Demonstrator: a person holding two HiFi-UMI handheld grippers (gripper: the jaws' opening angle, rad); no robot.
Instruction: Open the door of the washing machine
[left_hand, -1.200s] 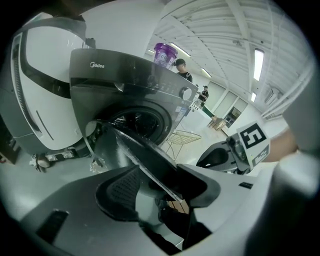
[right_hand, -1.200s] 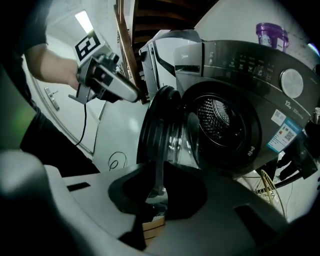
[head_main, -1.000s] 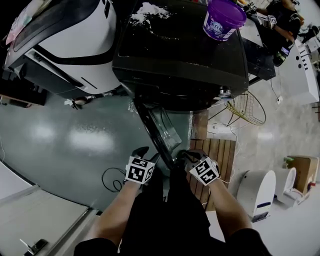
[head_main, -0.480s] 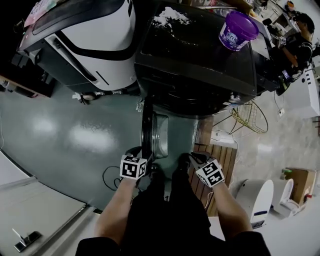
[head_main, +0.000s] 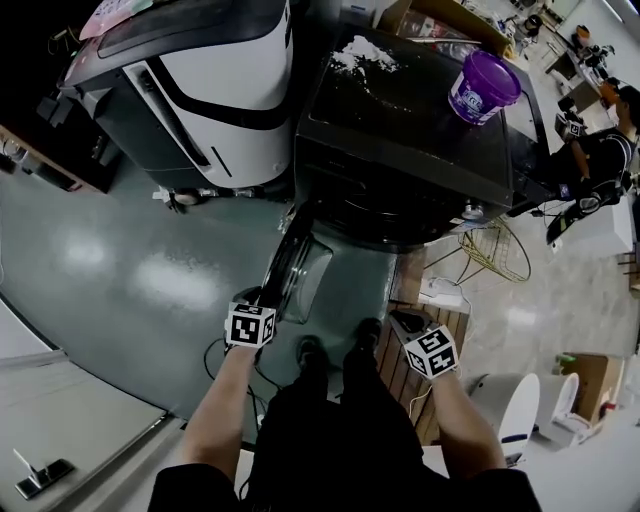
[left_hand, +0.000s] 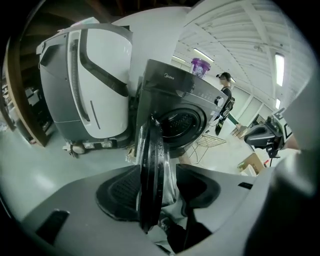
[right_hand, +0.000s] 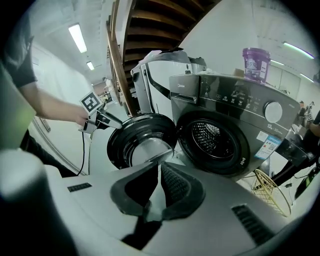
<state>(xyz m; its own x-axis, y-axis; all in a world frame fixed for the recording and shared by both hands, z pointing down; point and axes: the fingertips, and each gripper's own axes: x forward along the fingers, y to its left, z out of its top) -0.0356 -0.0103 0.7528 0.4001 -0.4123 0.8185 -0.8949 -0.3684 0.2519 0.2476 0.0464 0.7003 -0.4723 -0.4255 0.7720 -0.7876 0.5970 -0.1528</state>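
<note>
Washing machine (right_hand: 225, 105), print unreadable, open door (left_hand: 150, 140) in left claw (left_hand: 157, 170)

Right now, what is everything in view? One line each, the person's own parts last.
washing machine: one, black, centre
door: one, black rim with clear glass, swung open
tub: one, purple, on the machine's top
powder: one patch, white, on the machine's top
appliance: one, white and grey, left of the machine
wire basket: one, yellowish, floor right of the machine
bystander: one, dark clothes, far right
left tool: one, grey, shut on the door's rim
right tool: one, grey, shut and empty
</note>
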